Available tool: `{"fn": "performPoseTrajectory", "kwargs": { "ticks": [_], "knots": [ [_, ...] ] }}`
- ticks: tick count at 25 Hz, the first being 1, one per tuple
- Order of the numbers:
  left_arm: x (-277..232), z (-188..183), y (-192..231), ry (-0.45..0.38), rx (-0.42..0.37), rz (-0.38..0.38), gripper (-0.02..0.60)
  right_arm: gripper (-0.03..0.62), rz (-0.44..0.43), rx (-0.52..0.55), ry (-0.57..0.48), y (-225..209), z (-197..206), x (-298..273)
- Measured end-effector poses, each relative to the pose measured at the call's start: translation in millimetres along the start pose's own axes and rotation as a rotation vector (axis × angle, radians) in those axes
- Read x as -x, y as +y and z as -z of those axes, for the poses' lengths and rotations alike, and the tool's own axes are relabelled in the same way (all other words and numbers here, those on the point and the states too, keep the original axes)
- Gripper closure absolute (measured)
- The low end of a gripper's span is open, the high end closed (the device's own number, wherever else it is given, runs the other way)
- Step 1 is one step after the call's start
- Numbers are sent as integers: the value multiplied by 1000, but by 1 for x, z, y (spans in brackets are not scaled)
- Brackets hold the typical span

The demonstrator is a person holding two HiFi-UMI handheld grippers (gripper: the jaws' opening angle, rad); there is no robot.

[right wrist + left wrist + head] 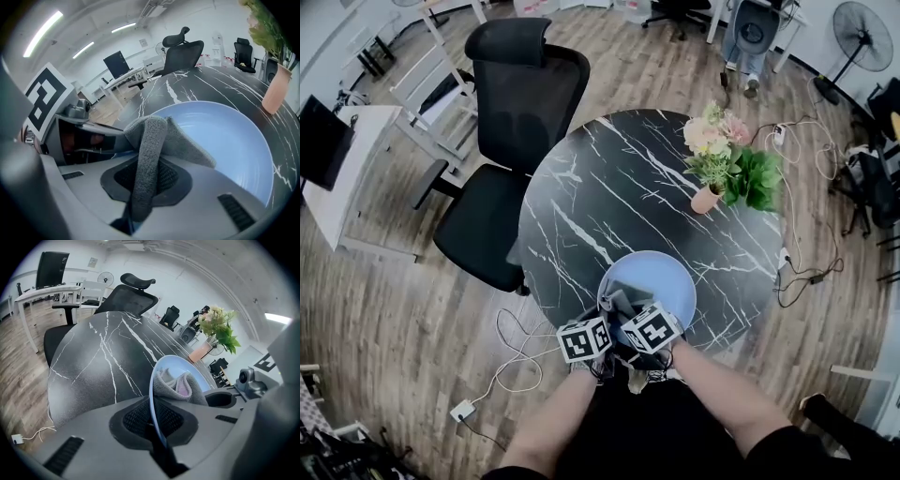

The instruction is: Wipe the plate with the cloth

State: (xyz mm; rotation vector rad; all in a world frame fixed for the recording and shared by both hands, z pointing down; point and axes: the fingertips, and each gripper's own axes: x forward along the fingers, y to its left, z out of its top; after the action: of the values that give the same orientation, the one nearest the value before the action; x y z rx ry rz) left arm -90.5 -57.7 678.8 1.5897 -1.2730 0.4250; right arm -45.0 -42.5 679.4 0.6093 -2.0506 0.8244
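Note:
A pale blue plate [664, 278] sits at the near edge of the round black marble table [609, 187]. My left gripper [598, 323] is shut on the plate's near rim; in the left gripper view the rim [153, 399] runs edge-on between the jaws. My right gripper [630, 314] is shut on a grey cloth [150, 150], which is bunched and pressed onto the plate [229, 136] near its left side. In the left gripper view the cloth [180, 385] lies inside the plate. The two grippers stand side by side, nearly touching.
A pot of flowers and green leaves [722, 159] stands on the table's far right. A black office chair [511, 141] is pushed up at the table's left. Cables and a plug [464, 408] lie on the wooden floor near my left arm.

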Motion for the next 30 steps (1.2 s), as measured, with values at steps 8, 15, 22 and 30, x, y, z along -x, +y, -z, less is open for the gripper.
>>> {"fn": "performPoseTrajectory", "kwargs": {
  "ticks": [8, 15, 22, 30],
  "knots": [
    [4, -4, 3, -2, -6, -10, 546, 536, 85, 63, 15, -25, 0, 7],
    [4, -2, 4, 0, -2, -16, 546, 536, 150, 24, 9, -62, 4, 22],
    [3, -3, 4, -3, 0, -12, 546, 536, 267, 37, 11, -102, 0, 42],
    [1, -2, 1, -7, 11, 11, 548, 536, 393, 72, 51, -134, -2, 55]
  ]
}}
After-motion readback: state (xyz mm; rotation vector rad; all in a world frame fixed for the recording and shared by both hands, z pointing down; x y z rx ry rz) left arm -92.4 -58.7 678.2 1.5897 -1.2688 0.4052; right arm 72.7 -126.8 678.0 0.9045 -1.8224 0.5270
